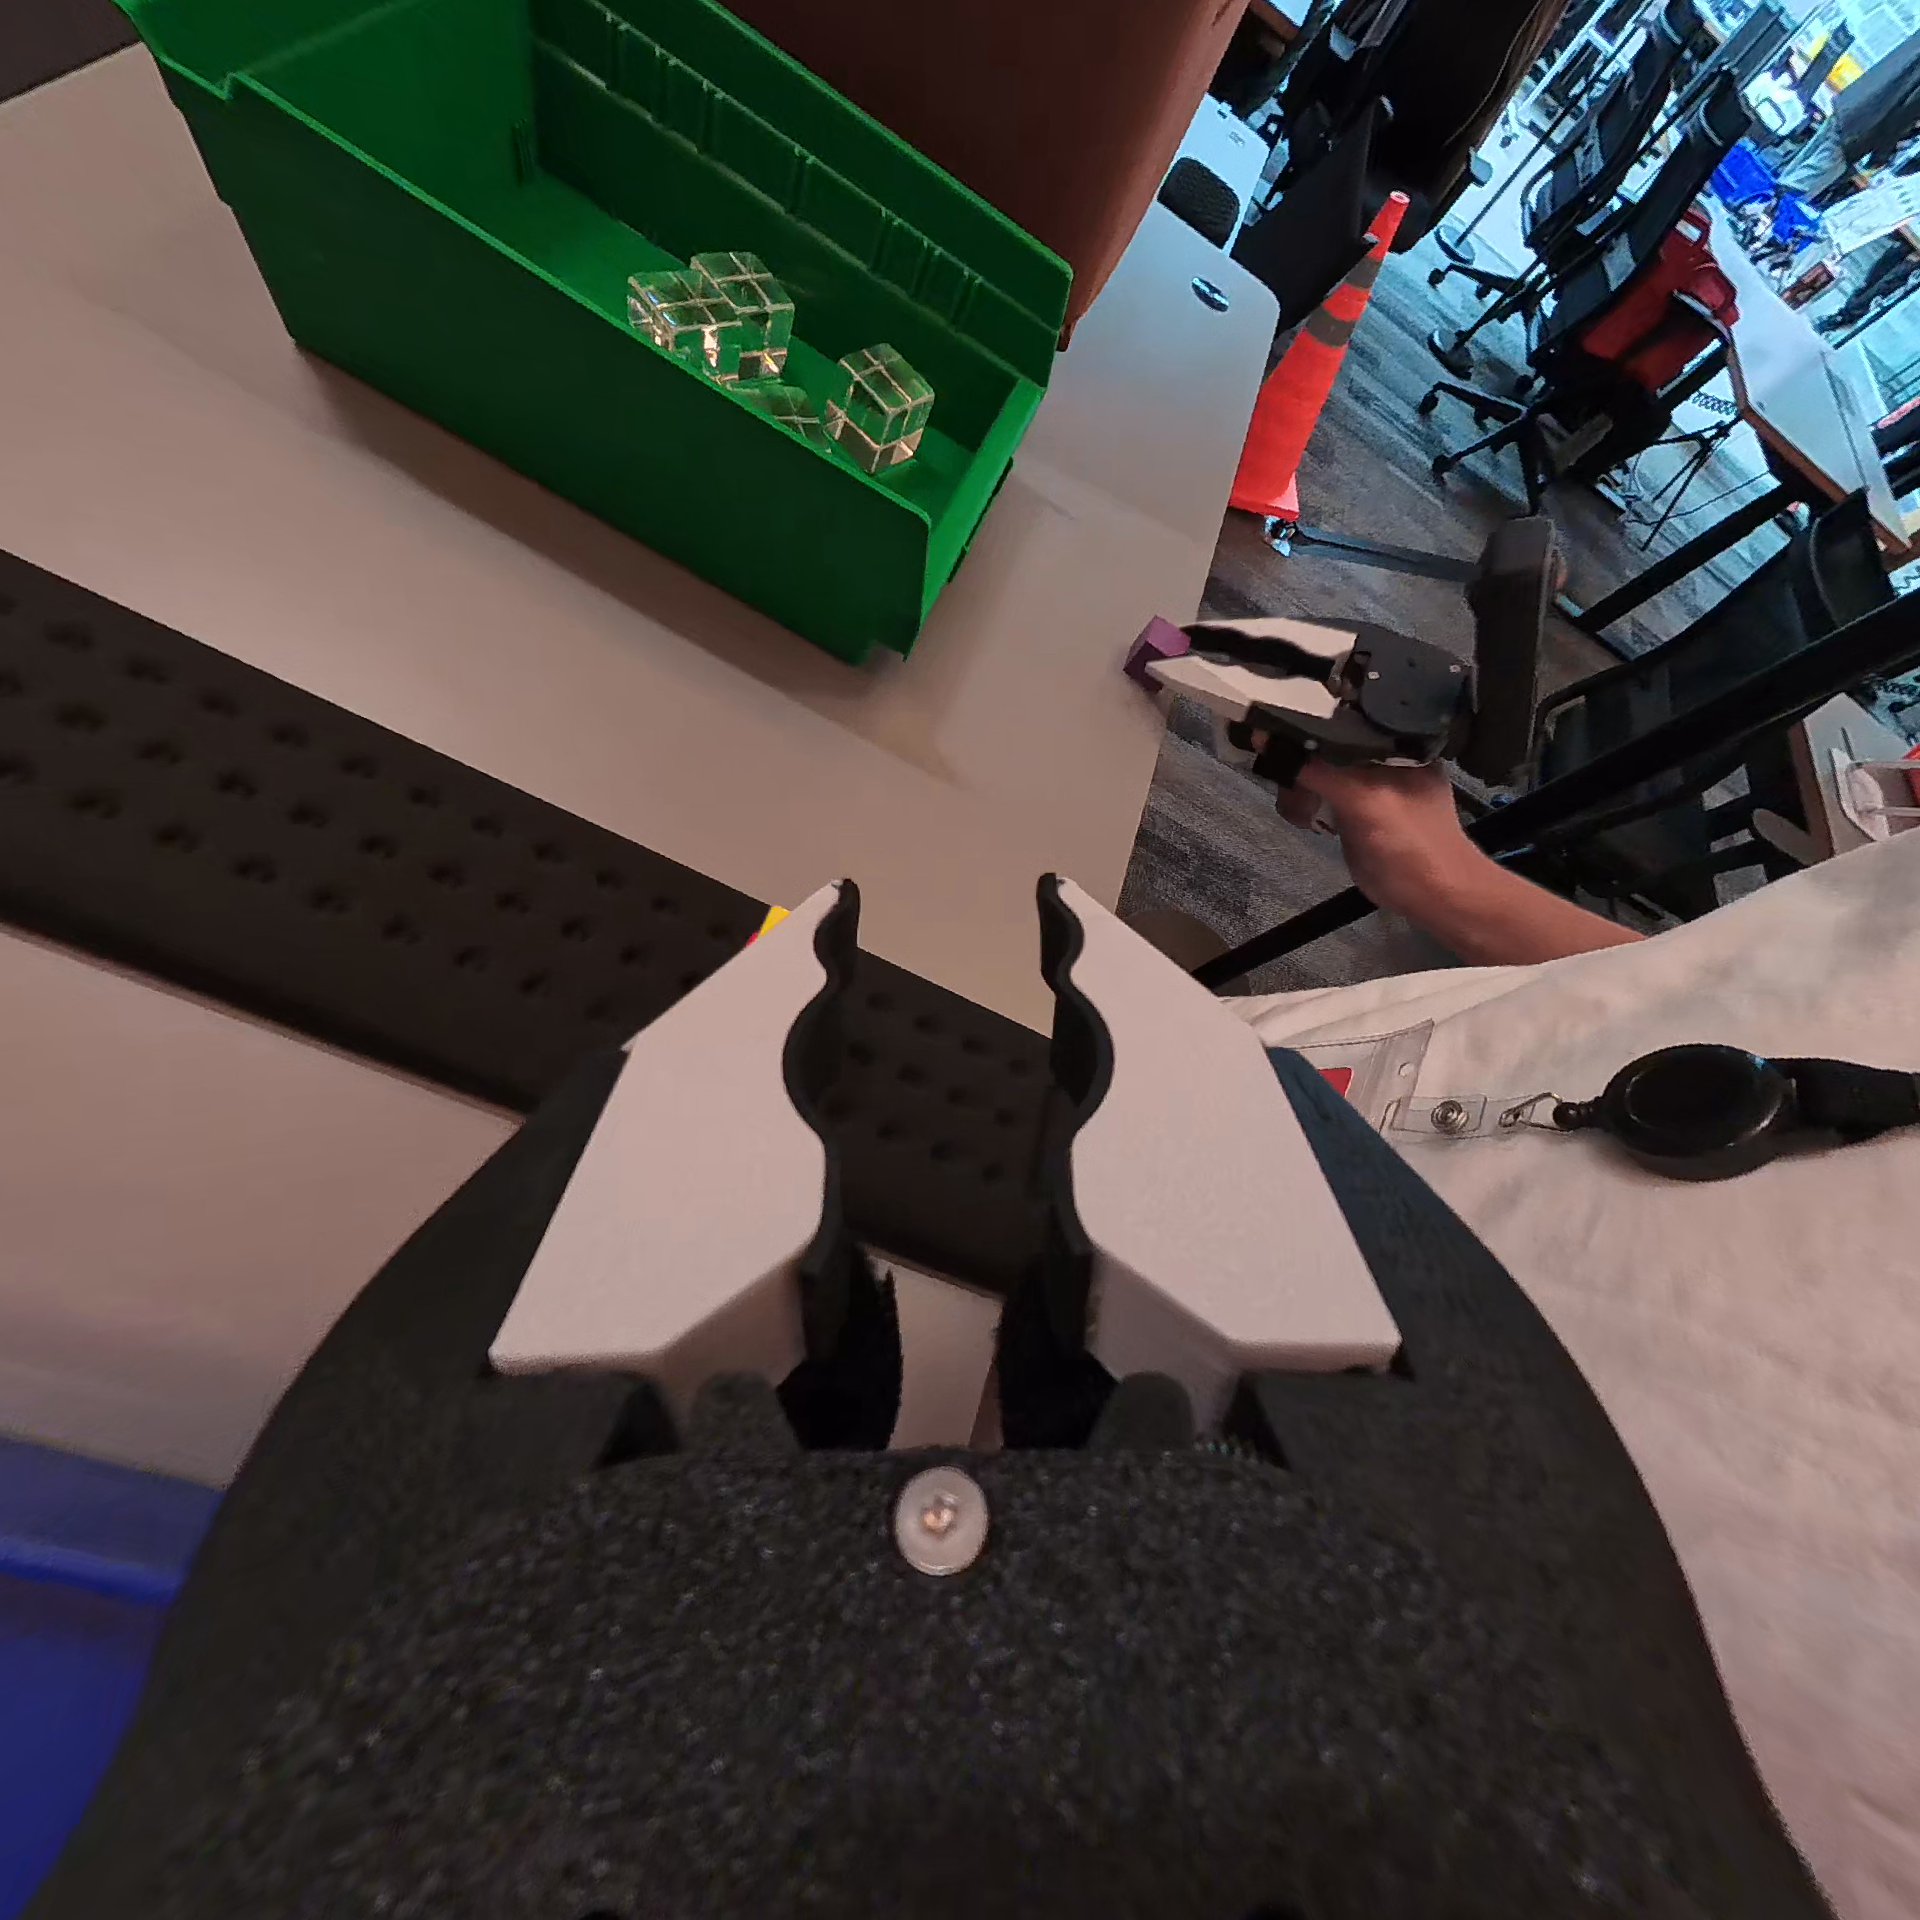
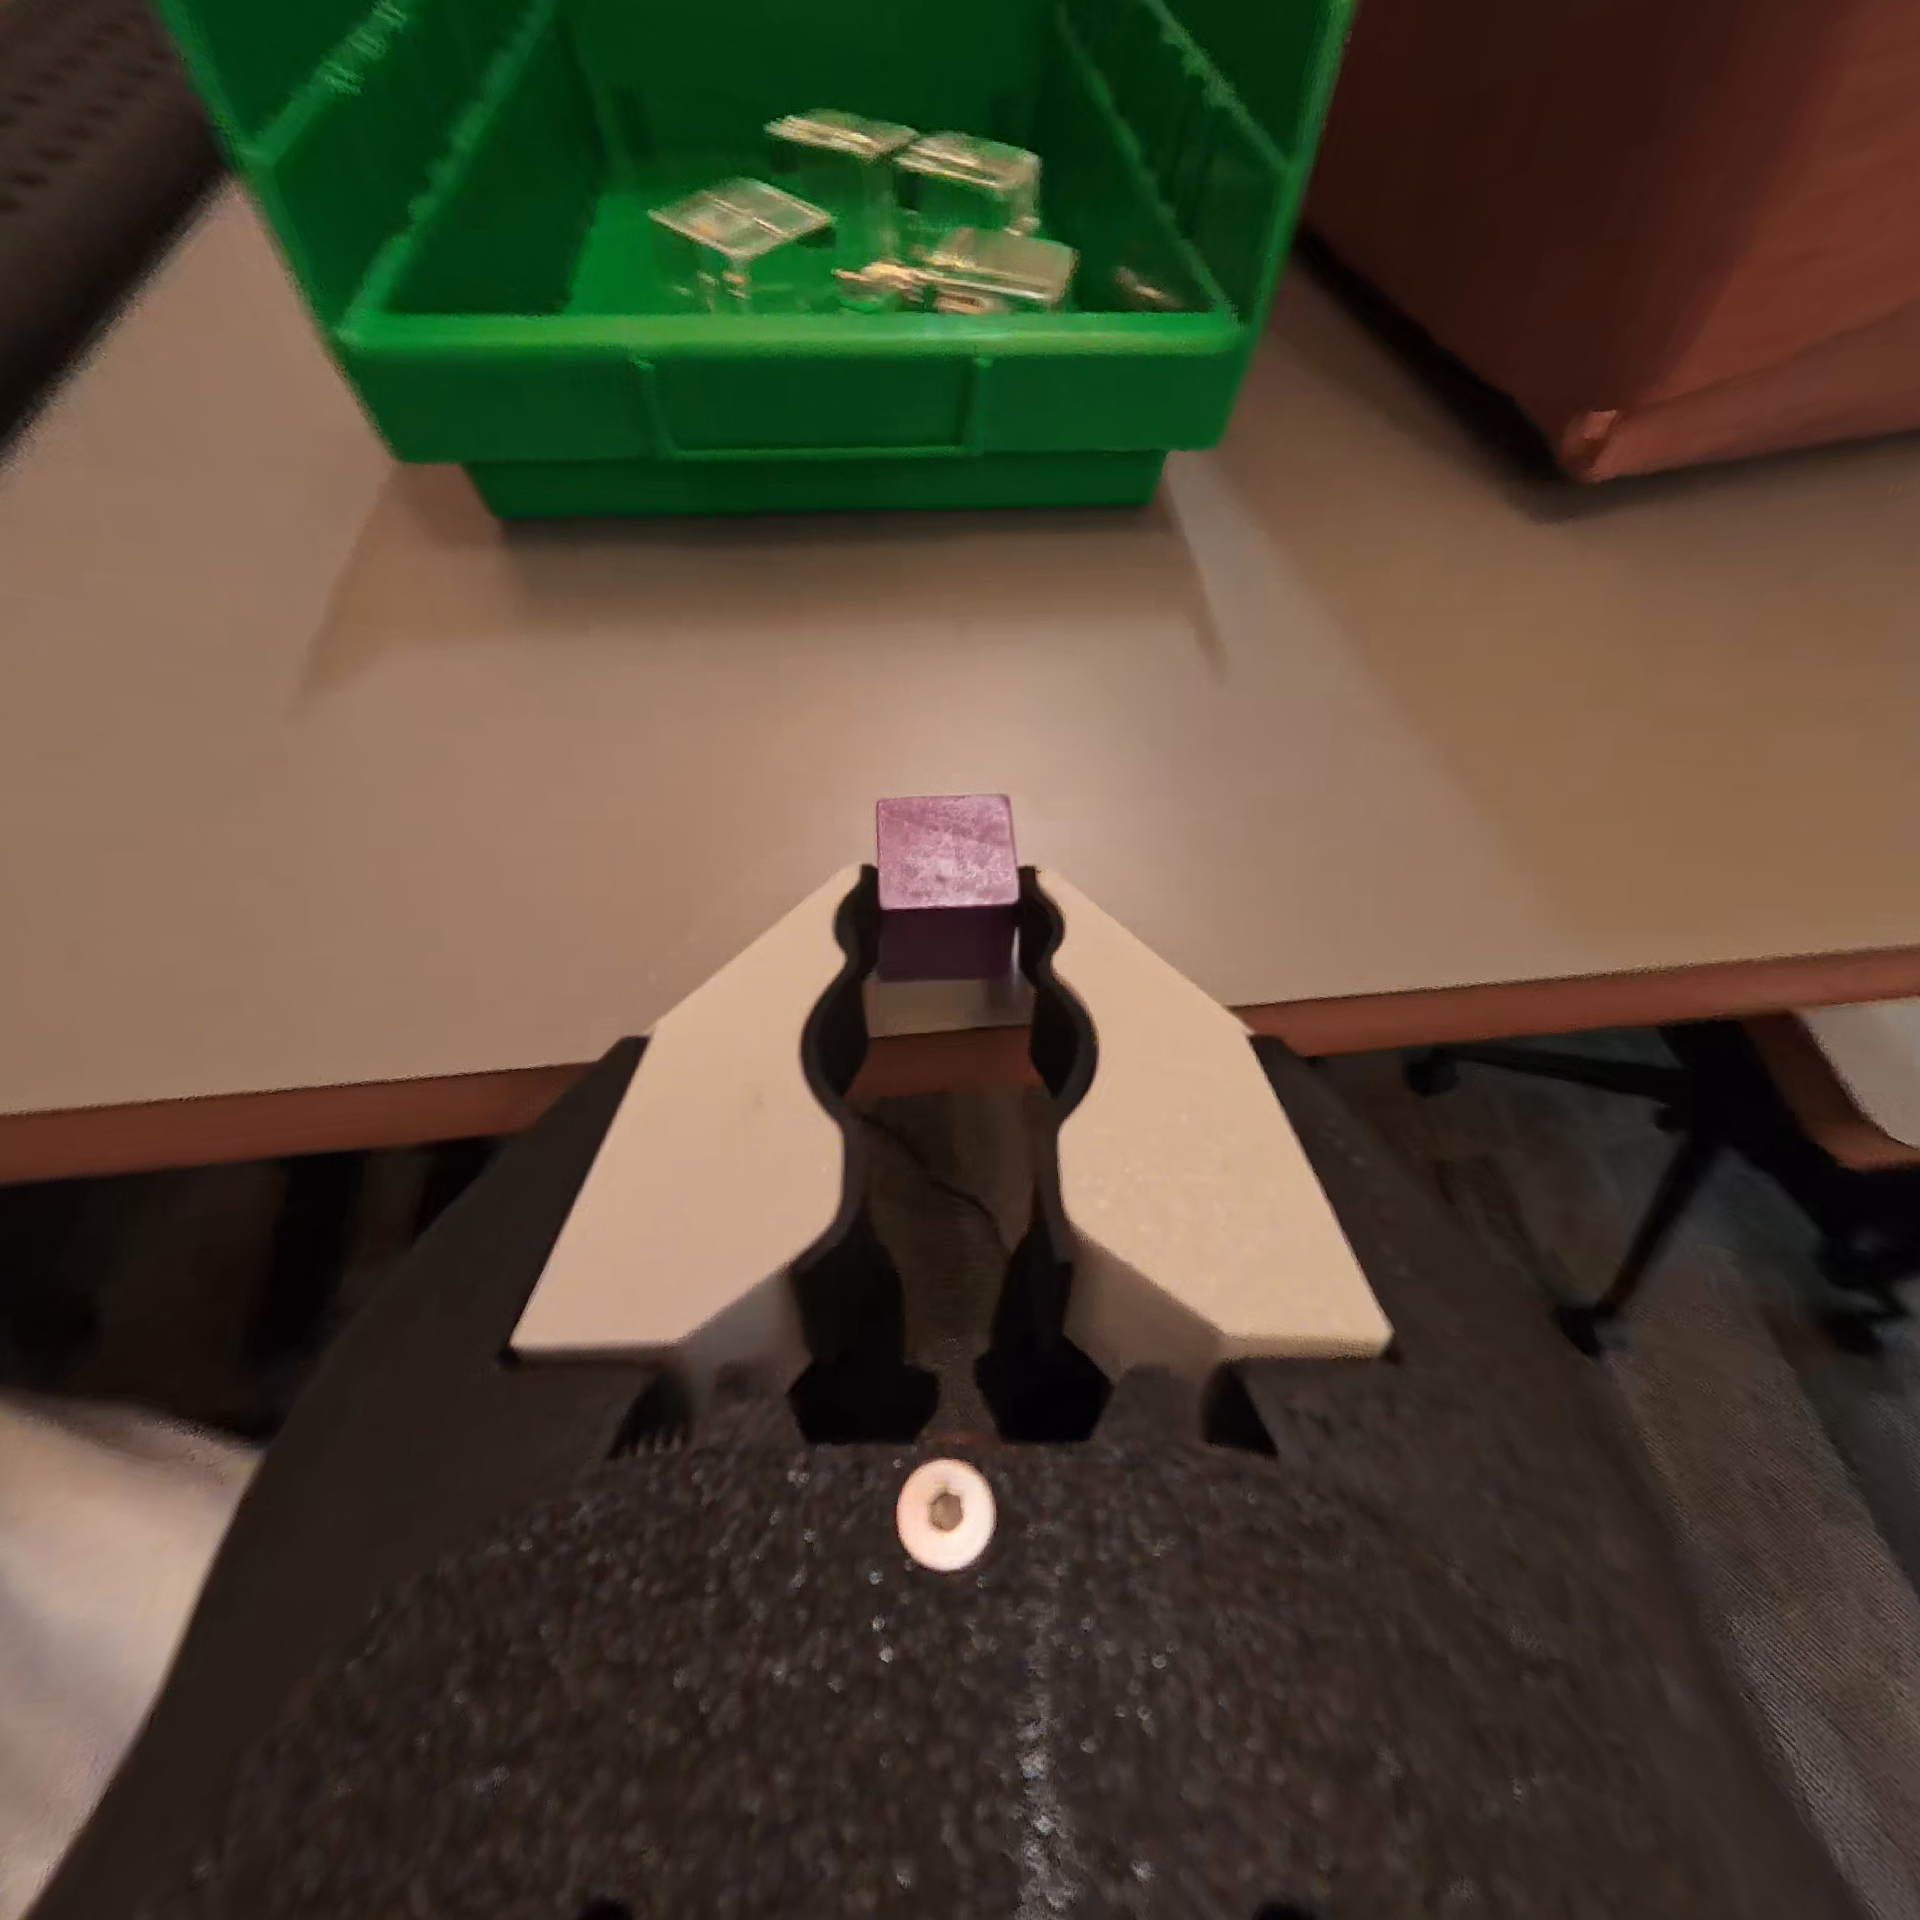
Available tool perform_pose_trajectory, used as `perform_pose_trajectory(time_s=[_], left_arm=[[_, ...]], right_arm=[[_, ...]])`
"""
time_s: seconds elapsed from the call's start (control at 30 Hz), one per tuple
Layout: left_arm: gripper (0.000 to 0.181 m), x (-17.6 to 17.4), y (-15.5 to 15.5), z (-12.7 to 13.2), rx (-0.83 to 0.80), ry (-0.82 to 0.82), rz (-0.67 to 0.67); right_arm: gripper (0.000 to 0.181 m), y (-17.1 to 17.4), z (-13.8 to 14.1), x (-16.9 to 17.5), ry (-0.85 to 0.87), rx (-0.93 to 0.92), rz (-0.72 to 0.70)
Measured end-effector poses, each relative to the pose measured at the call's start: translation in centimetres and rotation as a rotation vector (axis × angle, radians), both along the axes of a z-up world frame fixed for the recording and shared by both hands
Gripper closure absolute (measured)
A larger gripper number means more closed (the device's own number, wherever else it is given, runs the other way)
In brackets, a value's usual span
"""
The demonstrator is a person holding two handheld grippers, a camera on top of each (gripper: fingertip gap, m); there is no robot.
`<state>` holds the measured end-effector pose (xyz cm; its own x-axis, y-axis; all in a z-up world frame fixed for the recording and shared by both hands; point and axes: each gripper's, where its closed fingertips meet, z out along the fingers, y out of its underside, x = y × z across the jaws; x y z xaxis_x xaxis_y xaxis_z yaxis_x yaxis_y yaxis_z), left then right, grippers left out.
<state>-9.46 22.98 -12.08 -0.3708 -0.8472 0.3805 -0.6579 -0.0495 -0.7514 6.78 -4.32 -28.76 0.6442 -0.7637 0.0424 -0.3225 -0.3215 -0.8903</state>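
A bin is set on the table, well back from the near edge, and several clear cubes are gathered inside it, toward its front end. To the right of the bin, a large box is placed on the table. A small cube is held between the fingertips of the right gripper, just above the table's near edge and well in front of the bin. In the left wrist view, a perforated mat is laid across the table beside the bin, and the left gripper is held over the mat's end, its jaws apart with nothing between them. Beyond the table's far corner, a cone is stood on the floor.
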Motion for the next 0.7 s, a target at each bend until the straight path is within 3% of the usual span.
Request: perform_pose_trajectory(time_s=[0.1, 0.17, 0.23, 0.37, 0.43, 0.53, 0.7], left_arm=[[0.145, -0.8, 0.6, 0.0, 0.003, 0.000, 0.022], [0.145, -1.6, 1.4, 0.0, 0.010, 0.000, 0.044], [0.145, -2.6, 2.5, 0.1, 0.012, -0.009, 0.074], [0.142, -4.8, 4.9, -0.6, -0.001, -0.005, 0.147], [0.145, -5.9, 6.0, -1.0, -0.006, -0.005, 0.180], [0.145, -7.6, 7.5, -1.8, -0.012, 0.004, 0.223], [0.145, -9.8, 9.5, -2.7, 0.017, 0.018, 0.290]], right_arm=[[0.155, 0.2, 0.8, 0.3, -0.036, -0.031, -0.045], [0.155, 2.2, 2.5, -0.5, -0.040, 0.012, 0.008], [0.156, 5.8, 5.0, -2.0, -0.053, 0.065, 0.109], [0.155, 16.3, 9.1, -8.0, 0.012, 0.184, 0.475], [0.155, 20.5, 9.8, -10.8, 0.072, 0.229, 0.601], [0.155, 24.7, 10.2, -12.8, 0.087, 0.270, 0.678], [0.155, 27.9, 8.9, -13.5, 0.079, 0.214, 0.714]])
